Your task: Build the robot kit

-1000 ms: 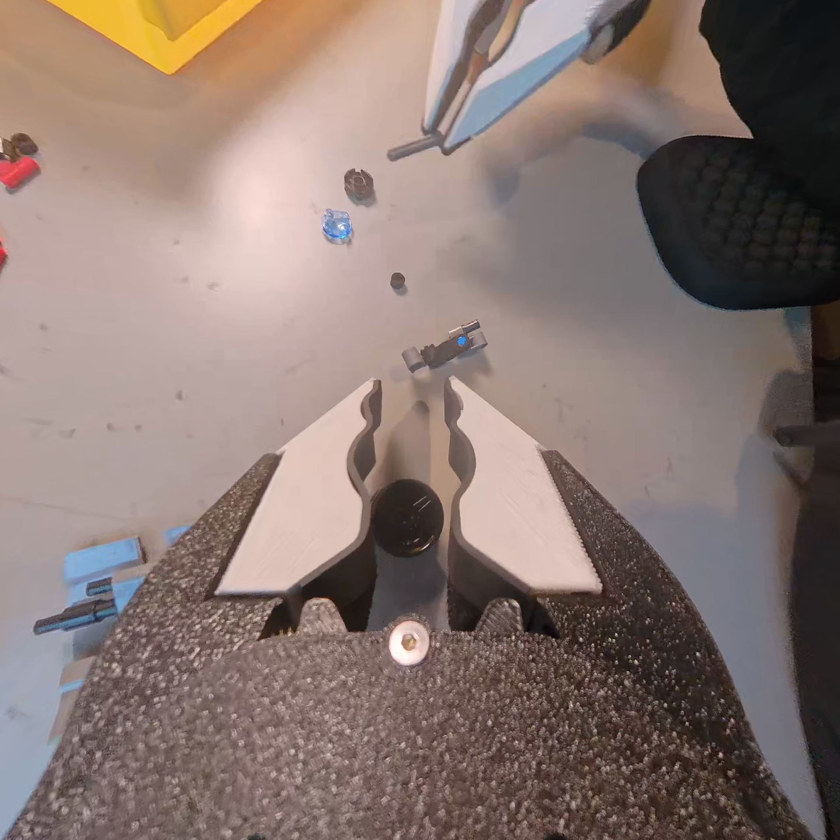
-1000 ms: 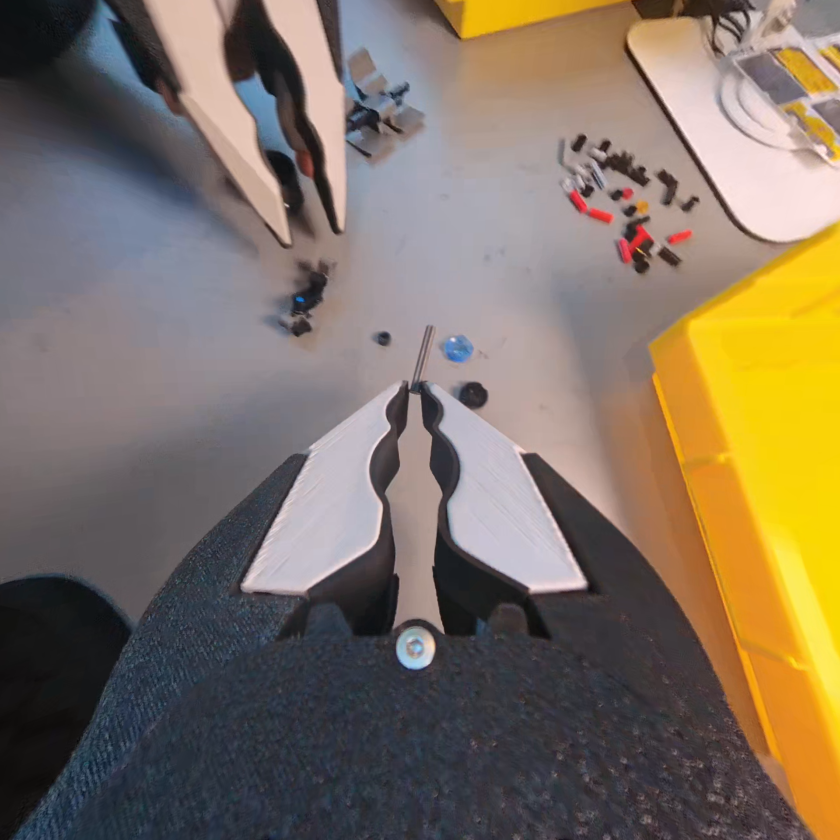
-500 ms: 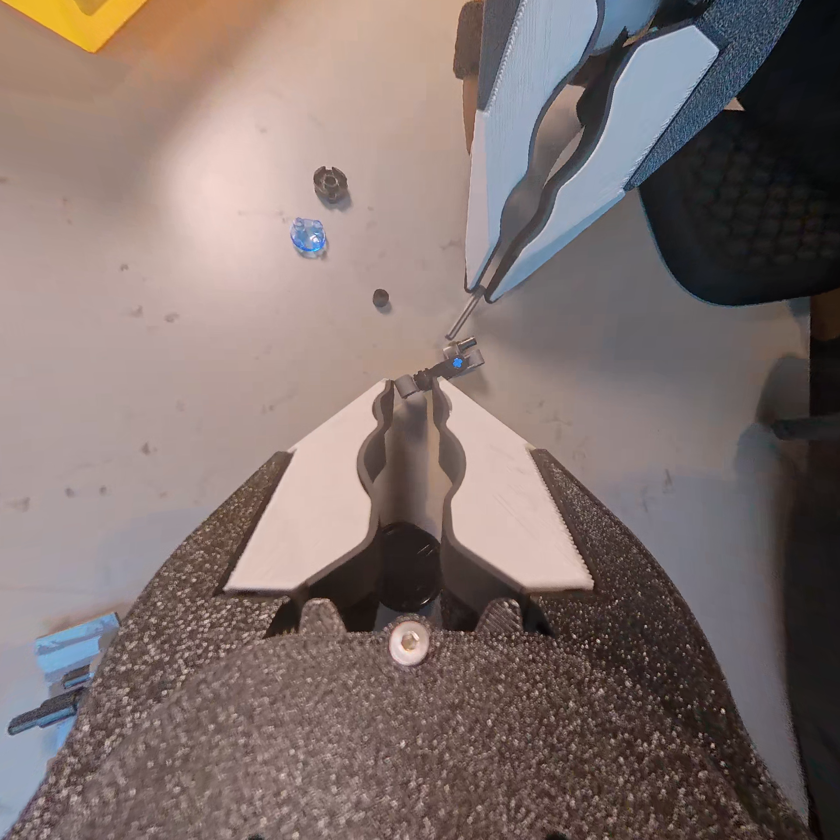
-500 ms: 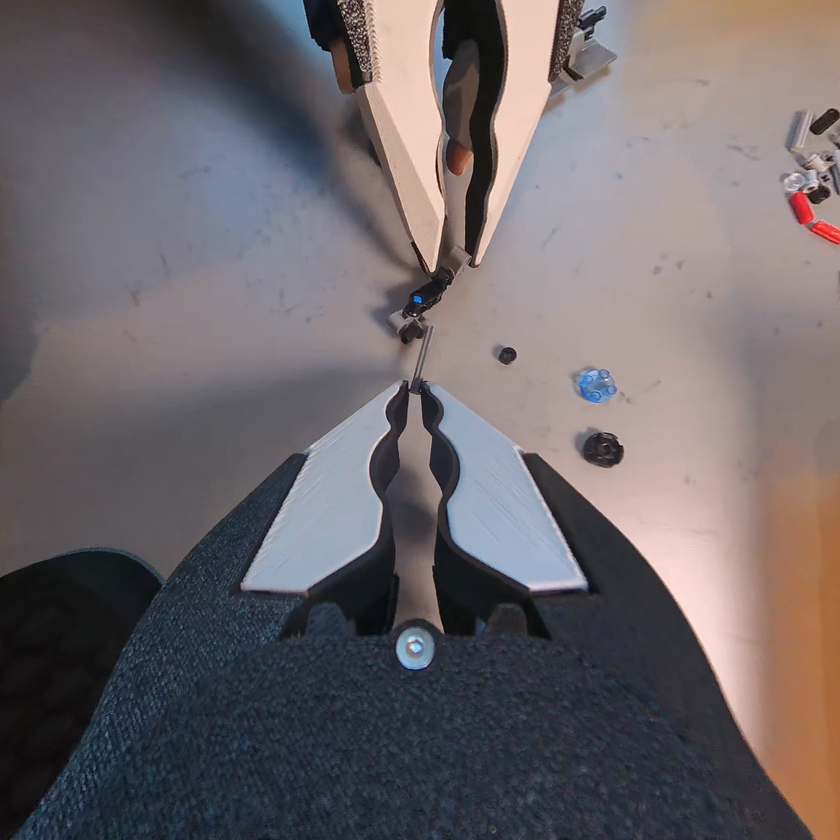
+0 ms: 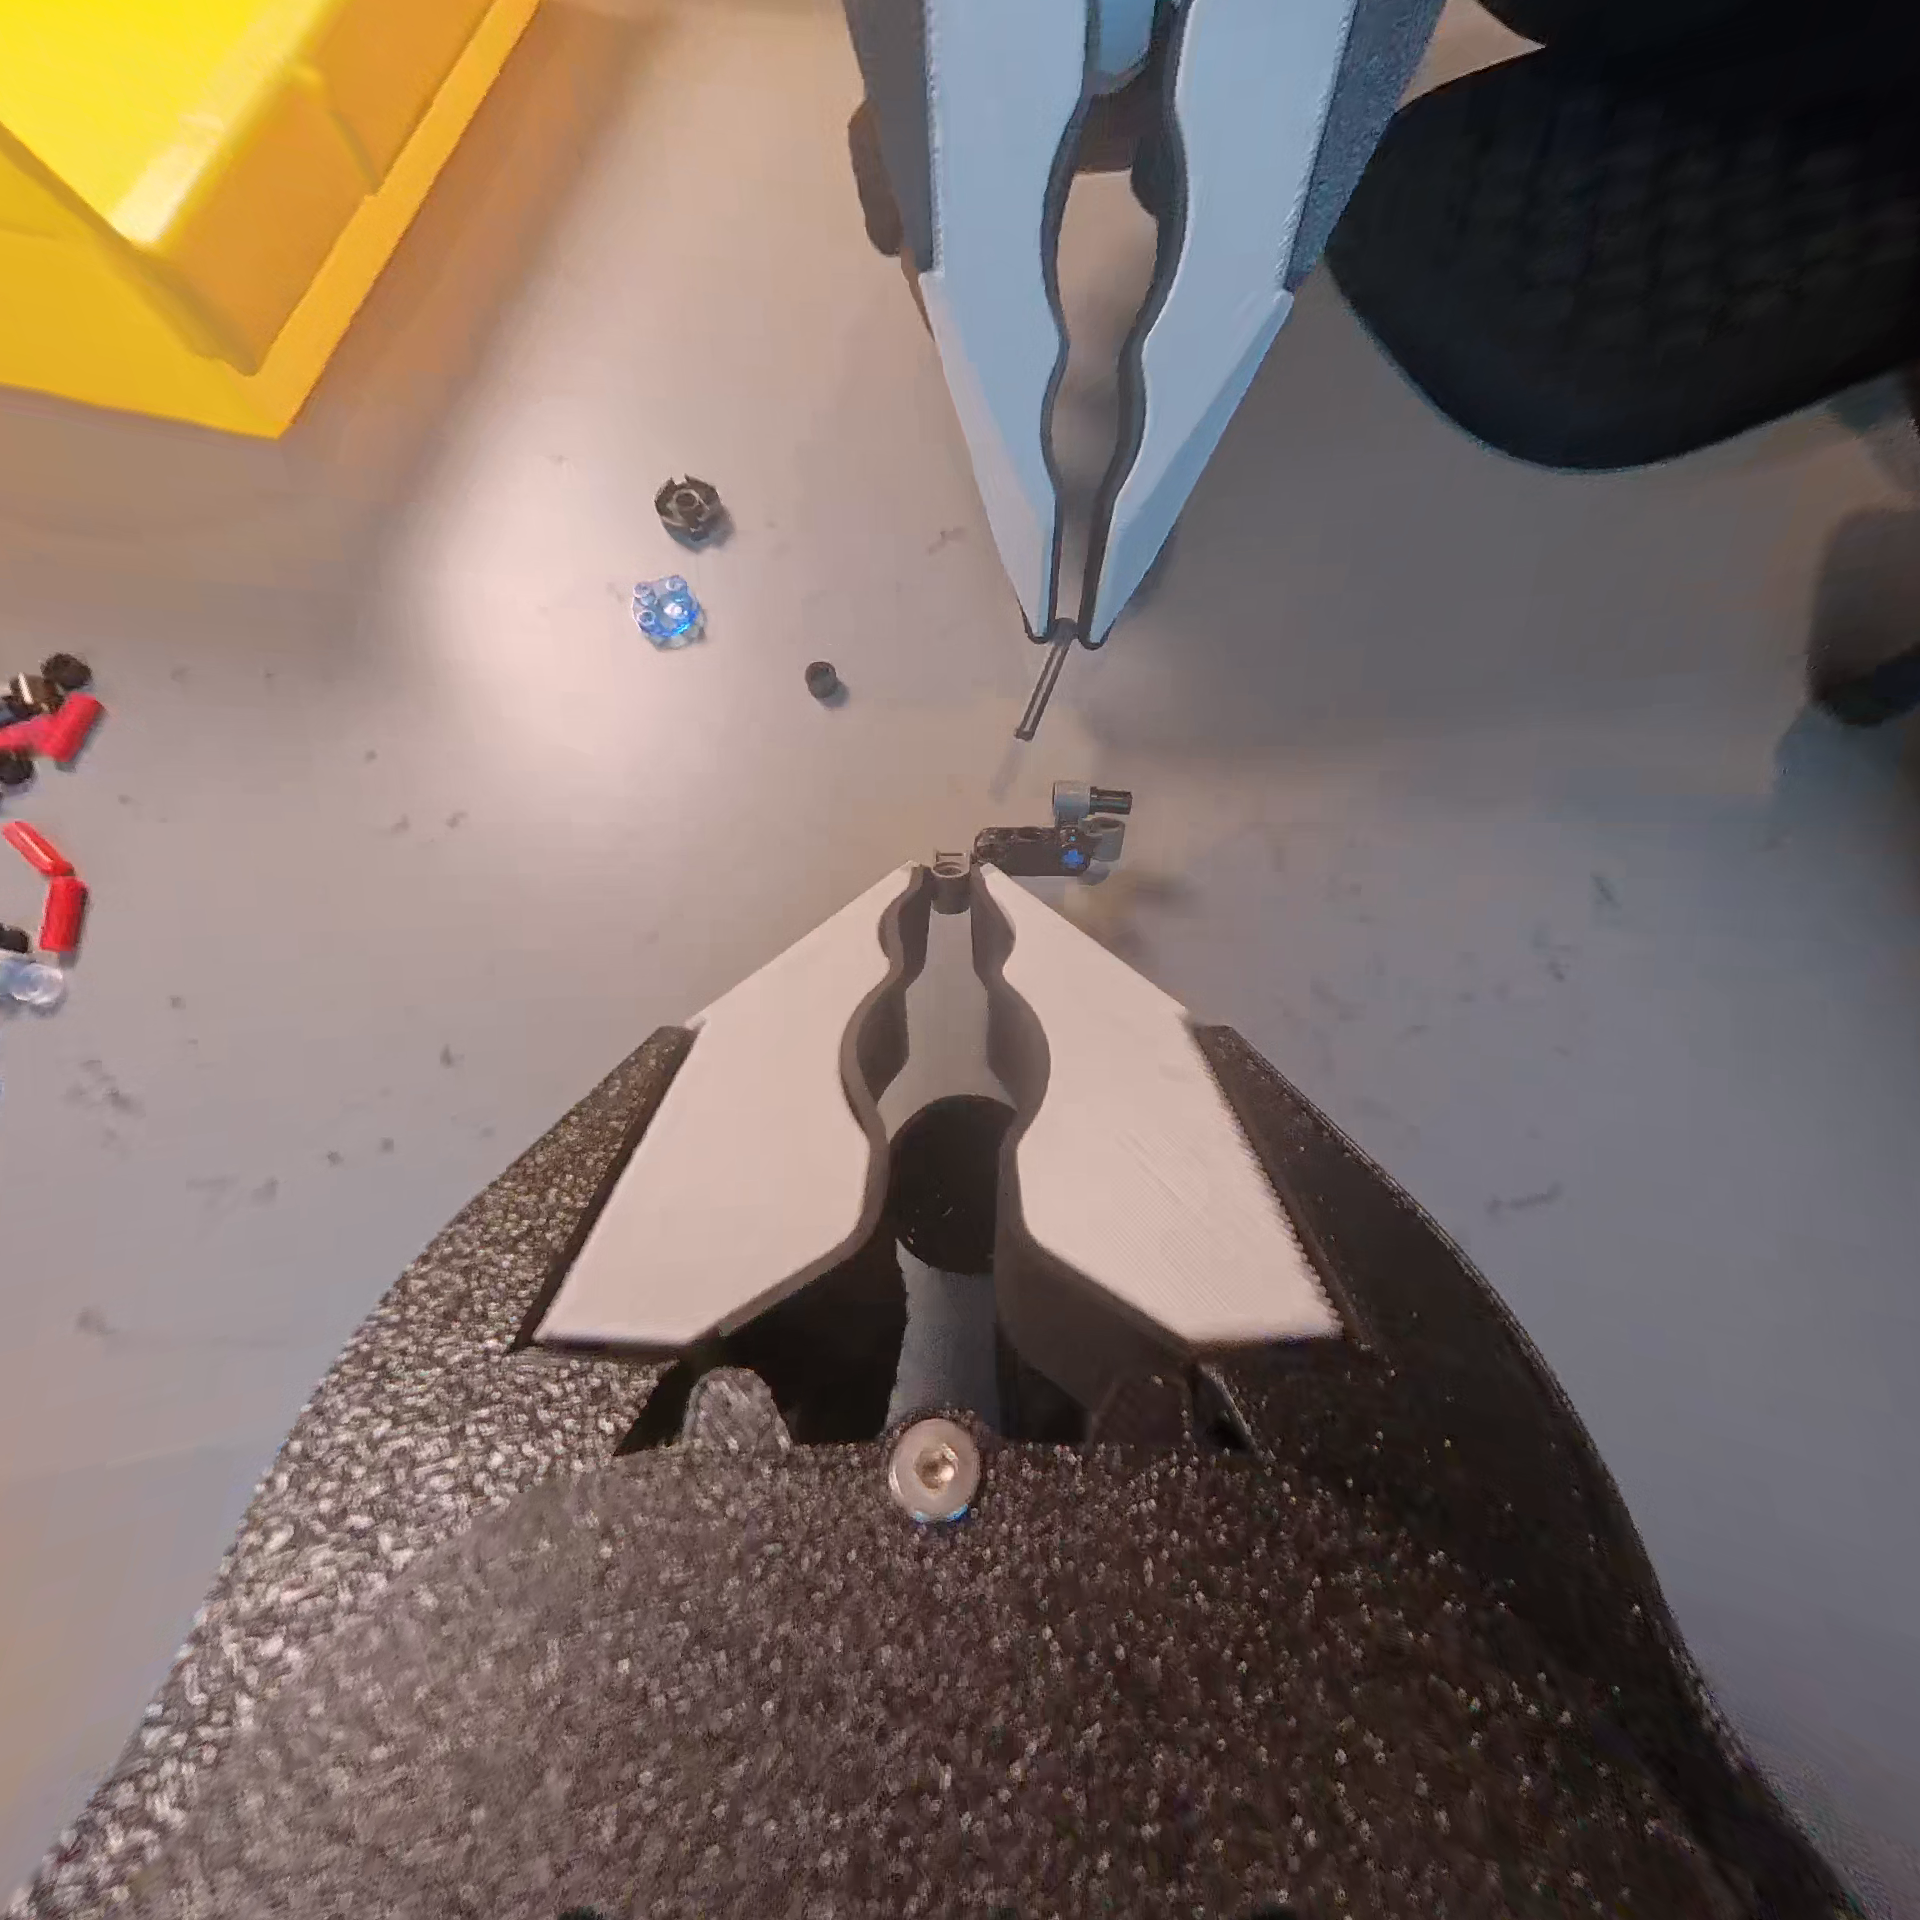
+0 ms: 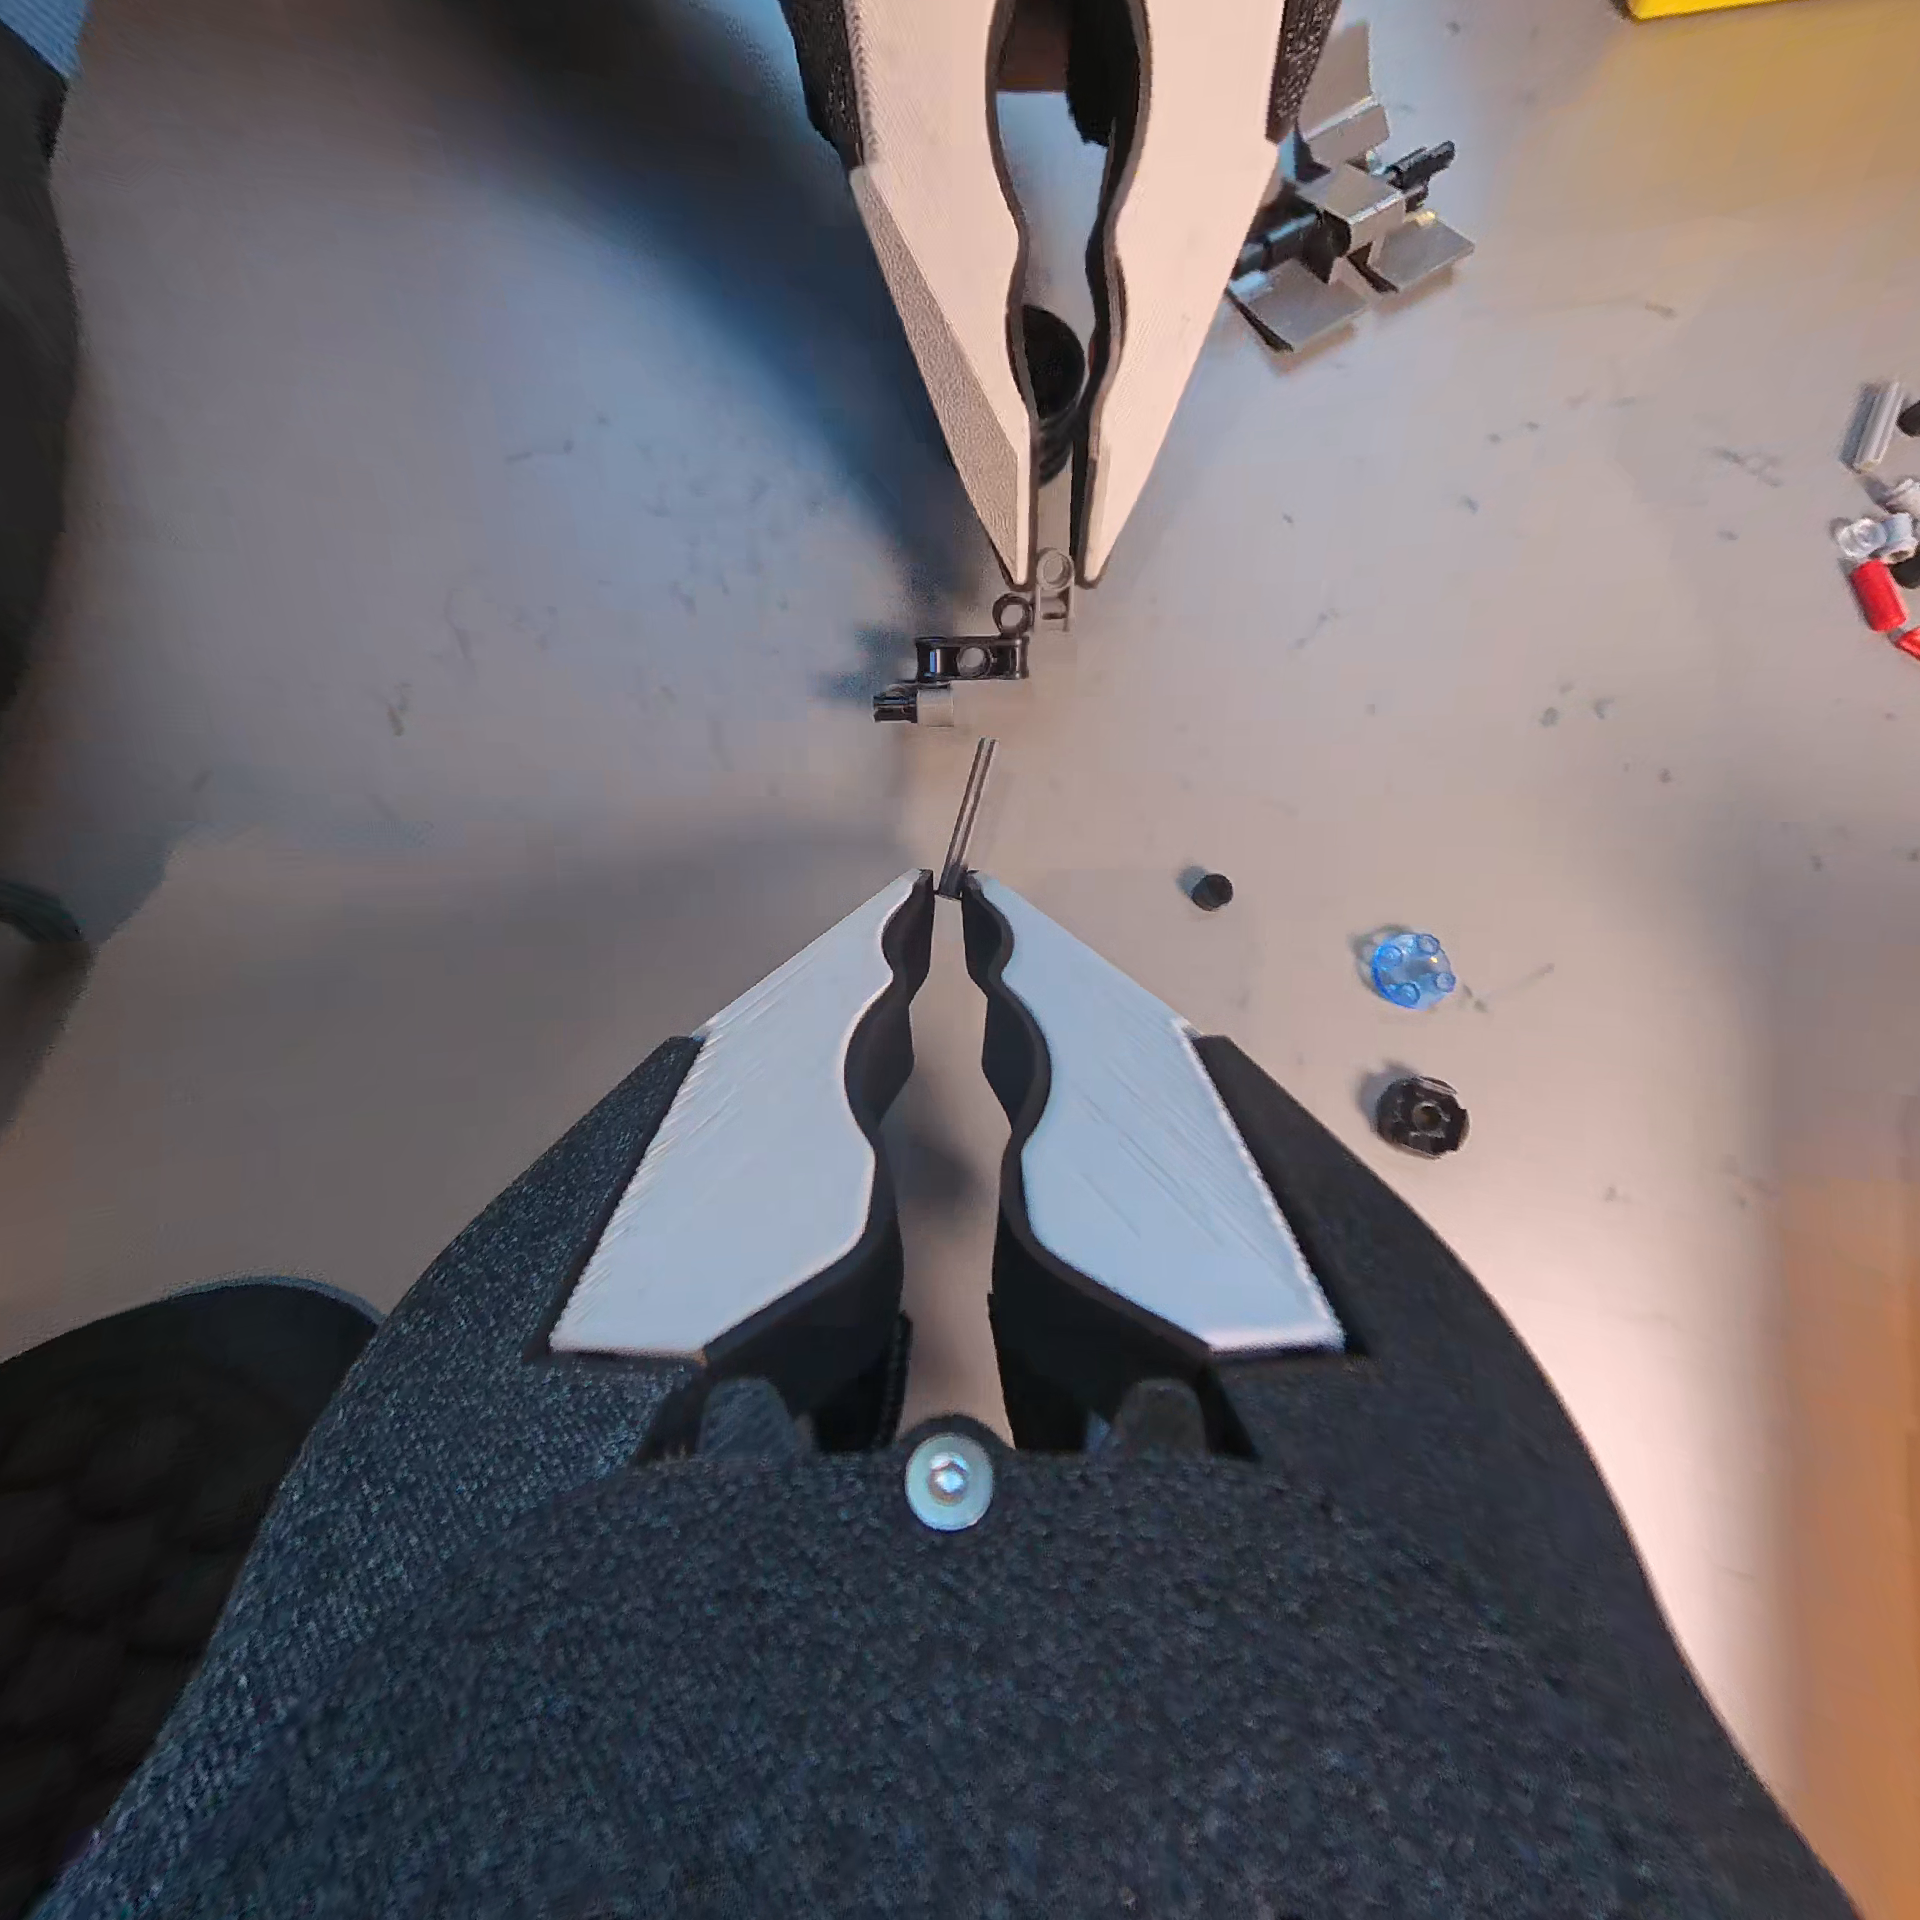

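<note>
Thin dark axle [image 6: 966, 805], pinched lengthwise in the right gripper [image 6: 948, 881], points toward the linked grey-black assembly [image 6: 971, 665] clamped by the left gripper [image 5: 948, 871]; only the right wrist view shows grey plates [image 6: 1340, 244].

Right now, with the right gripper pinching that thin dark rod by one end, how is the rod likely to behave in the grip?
The thin dark rod looks straight and unbent, so probably stiff. The right gripper holds only its very end, so it may pivot if the tip touches the jointed connector piece. Being round and slim, it would likely roll on the table if dropped.
</note>
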Available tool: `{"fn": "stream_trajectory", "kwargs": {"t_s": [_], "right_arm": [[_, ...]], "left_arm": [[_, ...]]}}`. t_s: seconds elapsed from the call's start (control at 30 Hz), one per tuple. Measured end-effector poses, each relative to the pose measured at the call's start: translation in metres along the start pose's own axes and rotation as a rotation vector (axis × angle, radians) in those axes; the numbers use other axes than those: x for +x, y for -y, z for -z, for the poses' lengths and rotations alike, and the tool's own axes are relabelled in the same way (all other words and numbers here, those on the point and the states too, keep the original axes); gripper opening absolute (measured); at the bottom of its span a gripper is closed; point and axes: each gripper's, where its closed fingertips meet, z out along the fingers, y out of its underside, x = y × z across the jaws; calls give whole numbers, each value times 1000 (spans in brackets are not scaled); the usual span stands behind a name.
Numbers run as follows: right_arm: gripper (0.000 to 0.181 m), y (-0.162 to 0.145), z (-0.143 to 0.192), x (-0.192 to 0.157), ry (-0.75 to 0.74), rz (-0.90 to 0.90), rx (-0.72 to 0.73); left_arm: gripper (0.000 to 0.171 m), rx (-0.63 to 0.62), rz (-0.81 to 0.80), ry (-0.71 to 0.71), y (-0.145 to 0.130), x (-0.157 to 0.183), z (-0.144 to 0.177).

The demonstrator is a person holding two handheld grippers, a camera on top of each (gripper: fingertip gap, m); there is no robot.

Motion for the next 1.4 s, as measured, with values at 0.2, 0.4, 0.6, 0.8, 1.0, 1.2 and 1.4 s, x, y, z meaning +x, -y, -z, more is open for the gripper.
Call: {"fn": "stream_trajectory", "kwargs": {"t_s": [0.2, 0.4, 0.6, 0.8, 1.0, 1.2, 1.4], "right_arm": [[5, 7, -7, -9, 29, 7, -19], [5, 2, -13, -10, 26, 21, -97], [5, -1, -12, -10, -10, 83, -172], [5, 6, -11, -9, -51, 170, -207], [5, 12, -19, -8, -54, 183, -136], [5, 25, -16, -12, 29, 115, 87], [5, 54, 11, -15, 57, 105, 300]], "left_arm": [[6, -63, -128, 69, -1, 3, 0], [7, -122, -81, 2, 4, 10, -9], [7, -110, 42, -47, 11, 11, -13], [7, -99, 108, -55, 18, 9, -15], [6, -47, 98, -30, 21, 11, -15], [5, 162, 133, -59, 38, 18, 3], [5, 435, 175, -157, 69, 23, 33]]}}
